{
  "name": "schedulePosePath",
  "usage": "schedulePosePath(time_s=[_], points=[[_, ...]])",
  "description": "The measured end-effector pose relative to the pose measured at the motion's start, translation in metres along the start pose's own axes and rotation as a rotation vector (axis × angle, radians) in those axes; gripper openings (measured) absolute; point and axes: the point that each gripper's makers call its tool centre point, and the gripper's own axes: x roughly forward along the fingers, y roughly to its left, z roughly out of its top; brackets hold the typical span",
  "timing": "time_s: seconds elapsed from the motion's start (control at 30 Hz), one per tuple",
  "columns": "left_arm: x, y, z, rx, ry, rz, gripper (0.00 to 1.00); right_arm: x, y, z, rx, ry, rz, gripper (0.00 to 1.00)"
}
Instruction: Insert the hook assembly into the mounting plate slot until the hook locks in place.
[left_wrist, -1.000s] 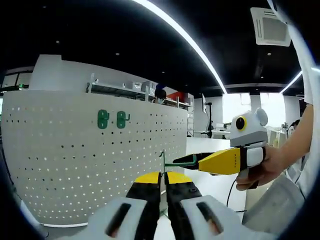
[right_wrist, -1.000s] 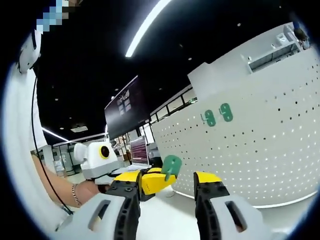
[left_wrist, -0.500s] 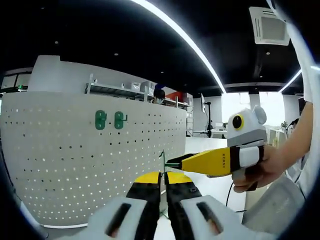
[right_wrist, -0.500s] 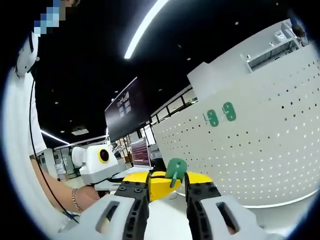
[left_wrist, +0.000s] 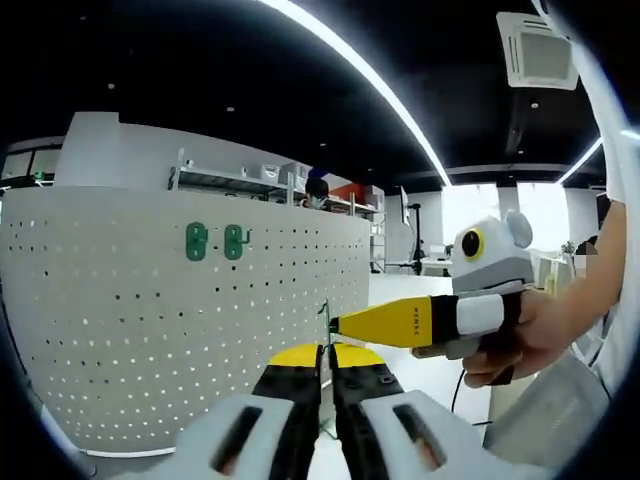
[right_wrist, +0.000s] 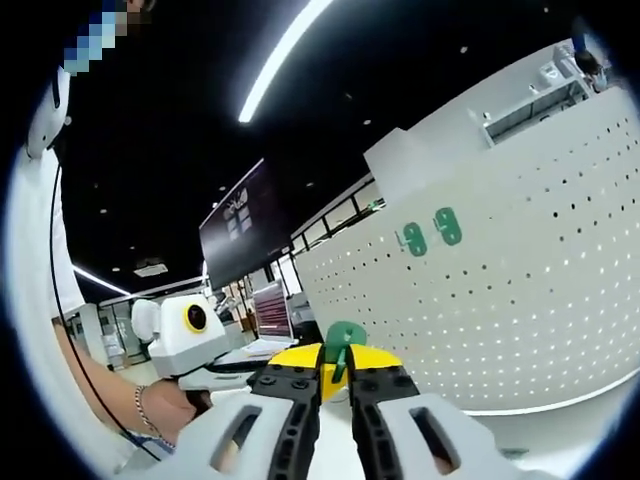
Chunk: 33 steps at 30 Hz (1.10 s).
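Note:
In the left gripper view my left gripper is shut on a thin metal hook that stands up between its jaws. My right gripper comes in from the right, held by a hand, with its yellow jaws shut and their tips at the hook. In the right gripper view my right gripper is shut on a green mounting plate. Just behind the plate are the yellow jaws of my left gripper. The joint between hook and plate is hidden.
A white curved pegboard wall stands ahead, with two green hook plates mounted high on it; these green plates appear again. White tabletop lies below. A person's hand and sleeve are at right.
My right gripper's jaws have gone from open to shut on the green plate, and it has slid in to the hook. My left gripper has stayed shut on the hook.

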Motion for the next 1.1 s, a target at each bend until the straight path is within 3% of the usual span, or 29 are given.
schedulePosePath(time_s=[0.37, 0.43, 0.53, 1.1], points=[[-0.0018, 0.0014, 0.002, 0.012, -0.008, 0.013, 0.02, 0.0017, -0.0009, -0.0029, 0.009, 0.016, -0.028, 0.02], [-0.0009, -0.0008, 0.0034, 0.016, -0.017, 0.005, 0.03, 0.0, -0.0014, 0.002, -0.07, 0.004, -0.043, 0.01], [-0.0002, -0.0006, 0.0029, 0.009, -0.014, 0.009, 0.03, 0.0004, -0.0041, -0.0011, 0.007, 0.008, -0.042, 0.01], [0.0007, 0.0, 0.0038, 0.009, -0.018, 0.021, 0.03, 0.0005, -0.0023, 0.0, 0.032, -0.006, -0.058, 0.0]])
